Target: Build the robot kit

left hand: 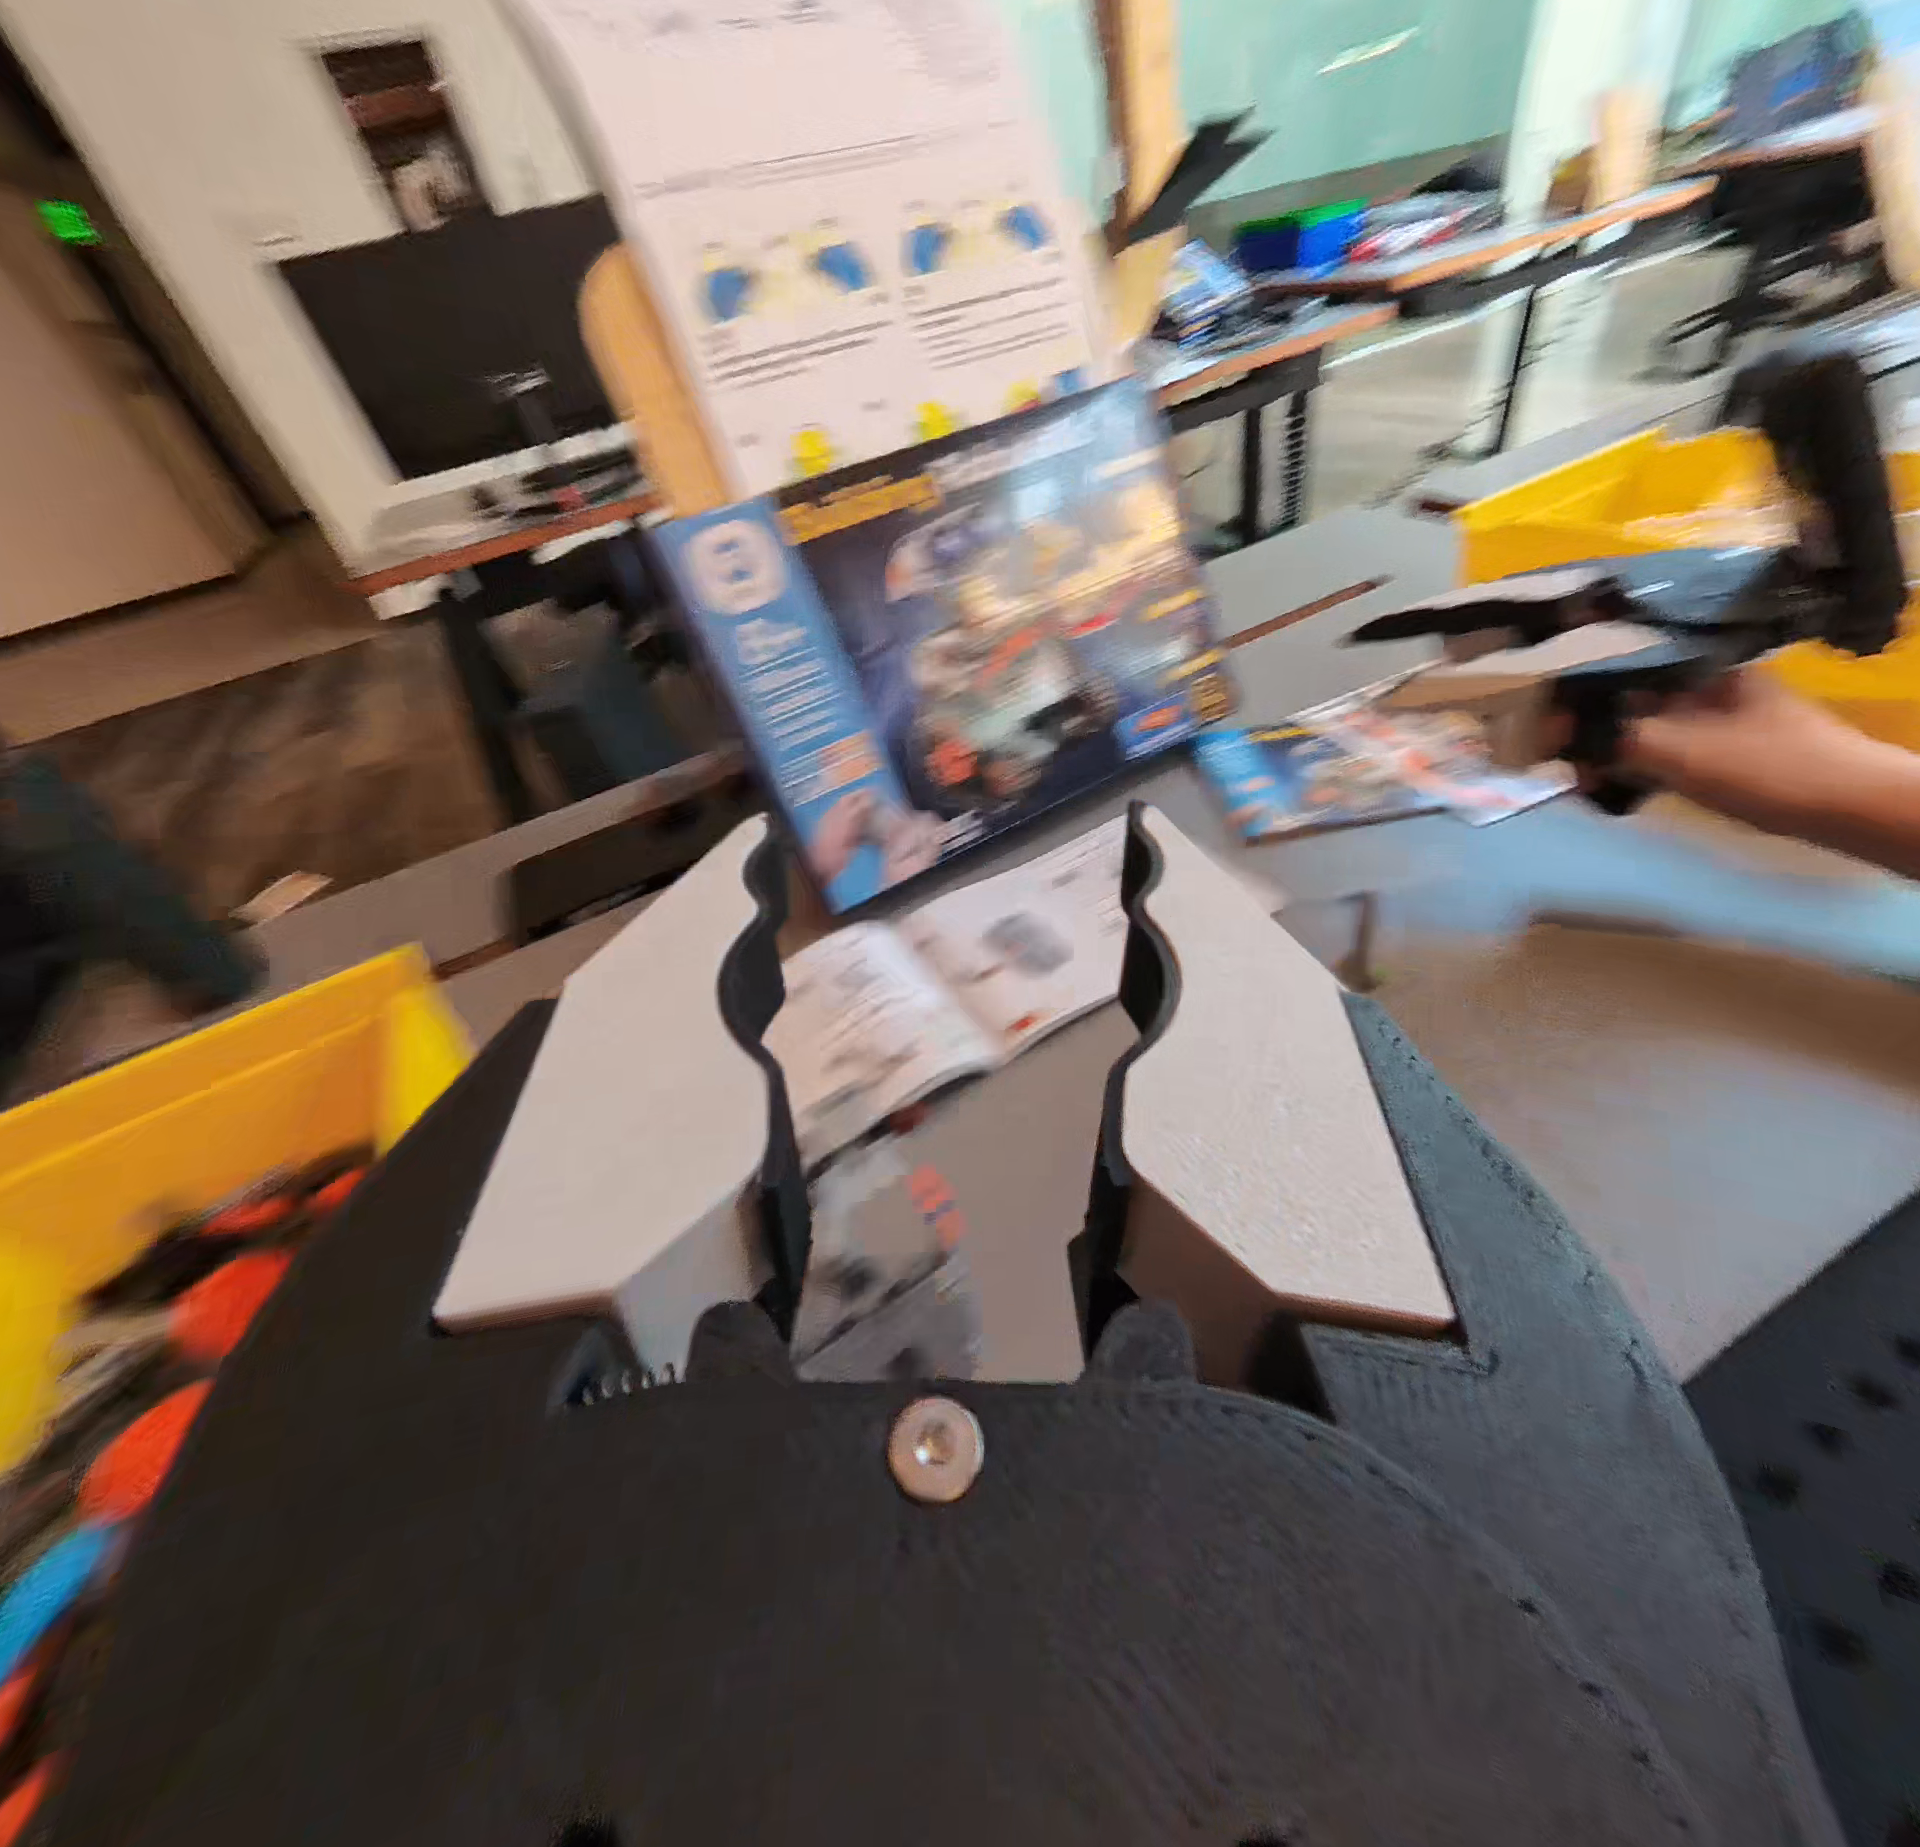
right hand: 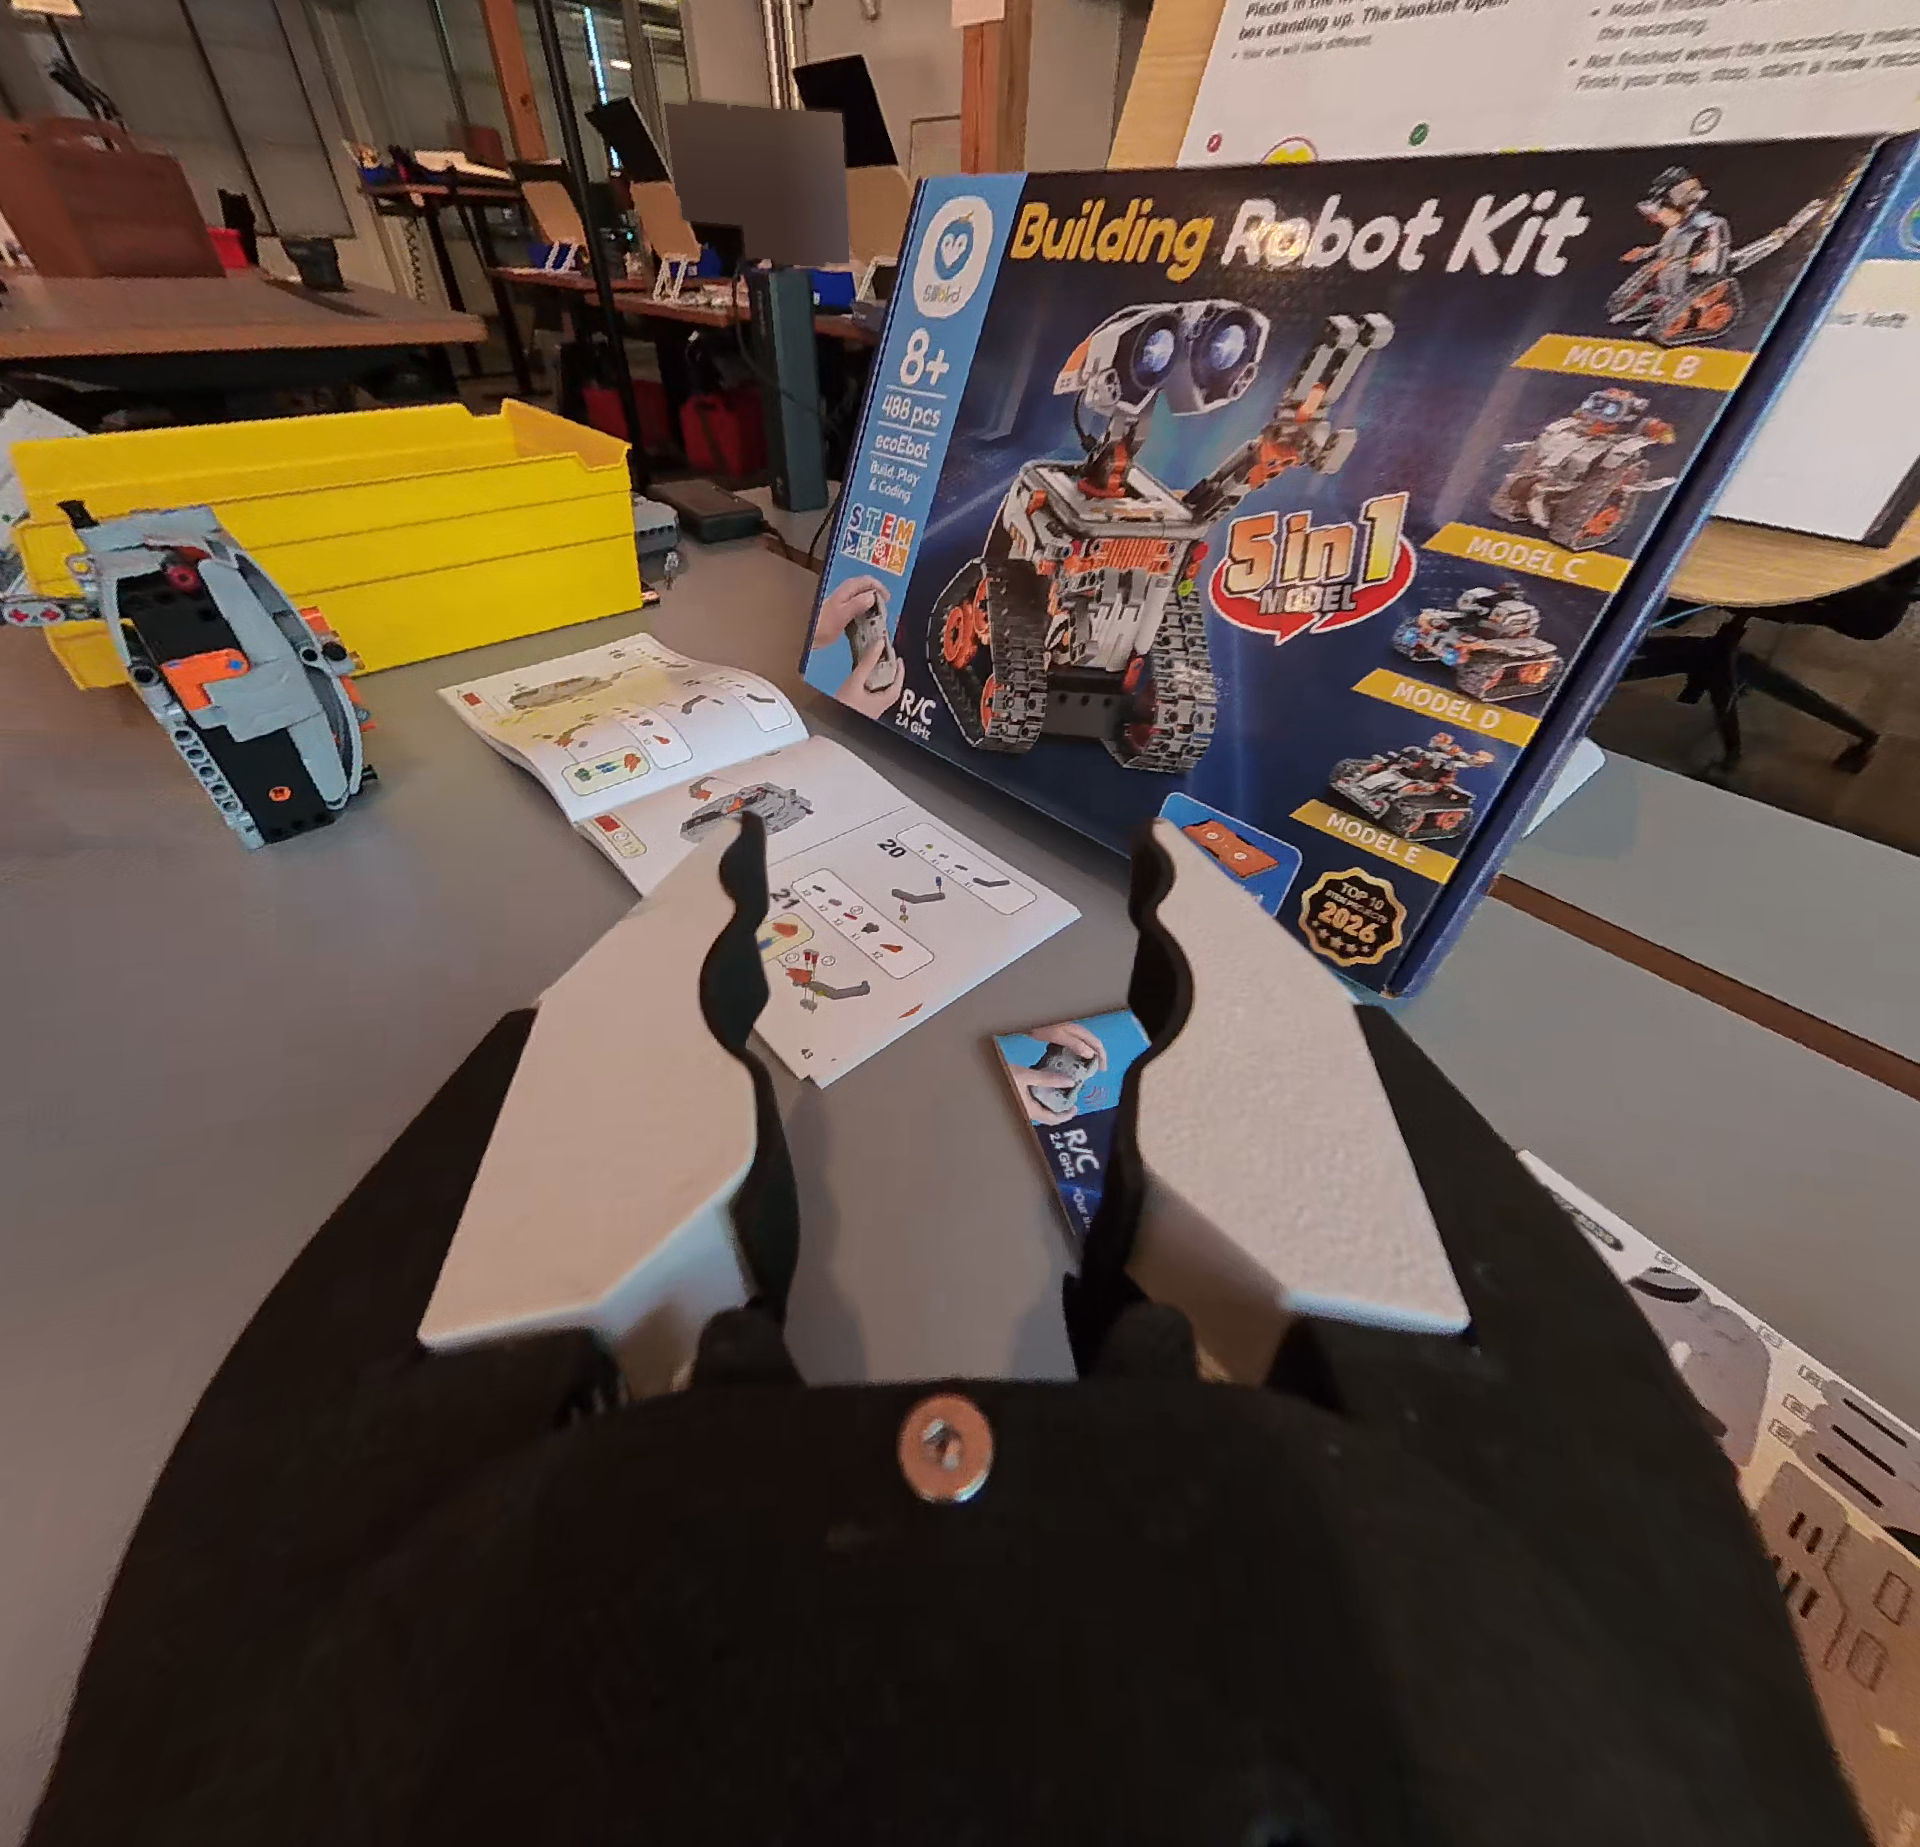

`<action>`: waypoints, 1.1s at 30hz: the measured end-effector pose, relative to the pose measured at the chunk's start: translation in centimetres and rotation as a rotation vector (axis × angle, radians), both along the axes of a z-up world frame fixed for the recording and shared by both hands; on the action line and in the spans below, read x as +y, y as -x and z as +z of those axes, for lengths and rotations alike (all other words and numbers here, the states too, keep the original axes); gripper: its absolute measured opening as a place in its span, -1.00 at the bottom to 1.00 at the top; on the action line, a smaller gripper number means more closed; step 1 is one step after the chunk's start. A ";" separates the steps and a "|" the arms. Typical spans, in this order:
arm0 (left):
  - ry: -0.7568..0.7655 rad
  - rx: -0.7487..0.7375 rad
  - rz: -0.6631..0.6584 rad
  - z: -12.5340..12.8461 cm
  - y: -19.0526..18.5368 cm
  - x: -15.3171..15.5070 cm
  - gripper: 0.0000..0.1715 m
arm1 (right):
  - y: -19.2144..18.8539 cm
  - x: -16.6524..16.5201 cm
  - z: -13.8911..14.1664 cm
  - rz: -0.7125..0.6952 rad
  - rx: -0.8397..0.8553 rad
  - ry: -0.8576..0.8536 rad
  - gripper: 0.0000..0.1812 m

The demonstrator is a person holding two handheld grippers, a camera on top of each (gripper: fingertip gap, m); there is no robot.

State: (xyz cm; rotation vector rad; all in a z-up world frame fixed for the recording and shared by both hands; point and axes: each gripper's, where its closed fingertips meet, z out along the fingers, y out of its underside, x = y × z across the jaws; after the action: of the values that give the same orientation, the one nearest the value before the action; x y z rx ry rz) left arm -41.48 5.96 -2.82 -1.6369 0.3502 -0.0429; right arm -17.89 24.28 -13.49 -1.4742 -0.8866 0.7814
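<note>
My left gripper (left hand: pixel 951 831) is open and empty, held above the grey table (left hand: pixel 1558 1070); this view is blurred. Between its fingers show an open instruction booklet (left hand: pixel 956 976) and, closer in, a blurry grey and orange brick model (left hand: pixel 894 1247). My right gripper (right hand: pixel 948 831) is open and empty, low over the table (right hand: pixel 260 966), pointing at the open booklet (right hand: pixel 644 717) and the upright robot kit box (right hand: pixel 1299 550). The model (right hand: pixel 229 675) stands at the left, apart from it. The right gripper (left hand: pixel 1382 628) also shows far right in the left wrist view, held by a hand (left hand: pixel 1766 758).
A yellow bin (left hand: pixel 208 1101) with orange and blue pieces sits beside my left gripper. Stacked yellow bins (right hand: pixel 343 519) stand behind the model. A closed booklet (right hand: pixel 1060 1101) and a printed sheet (right hand: pixel 1766 1434) lie at the right. An instruction board (left hand: pixel 810 187) stands behind the kit box (left hand: pixel 966 654).
</note>
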 end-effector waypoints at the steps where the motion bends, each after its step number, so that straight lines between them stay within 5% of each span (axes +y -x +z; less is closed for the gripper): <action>1: 0.038 0.030 0.082 0.2 3.7 -1.0 -0.21 | -0.2 0.1 0.2 -0.007 0.005 -0.007 -0.22; 4: 0.181 0.084 0.272 0.1 14.3 -3.9 -0.25 | -0.7 0.5 0.2 -0.058 -0.036 -0.042 -0.27; 6: 0.233 0.091 0.306 0.0 19.2 -4.8 -0.27 | -1.2 1.2 -0.8 -0.105 -0.138 -0.090 -0.52; 9: 0.210 0.115 0.209 0.7 21.4 -4.1 -0.45 | -3.1 3.5 -3.4 -0.266 -0.363 -0.137 -0.67; 12: 0.162 0.128 0.162 1.6 21.7 -2.3 -0.56 | -2.3 2.5 -3.3 -0.274 -0.447 -0.179 -0.68; 19: 0.640 0.070 0.213 -6.5 28.2 4.2 -0.45 | 6.0 -1.8 -1.5 -0.219 -0.385 -0.183 -0.61; 23: 0.814 -0.047 0.047 -10.7 27.4 9.2 -0.53 | 11.0 -3.6 0.8 -0.157 -0.268 -0.156 -0.58; 33: 1.001 0.198 0.051 -20.3 29.8 15.4 -0.21 | 13.3 1.6 2.8 -0.224 -0.068 -0.053 -0.48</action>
State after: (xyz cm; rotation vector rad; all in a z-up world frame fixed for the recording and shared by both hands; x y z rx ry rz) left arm -71.33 21.35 -23.17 -2.6519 0.4750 -0.0159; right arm -31.17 25.87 -10.66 -1.5302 -0.7709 0.5412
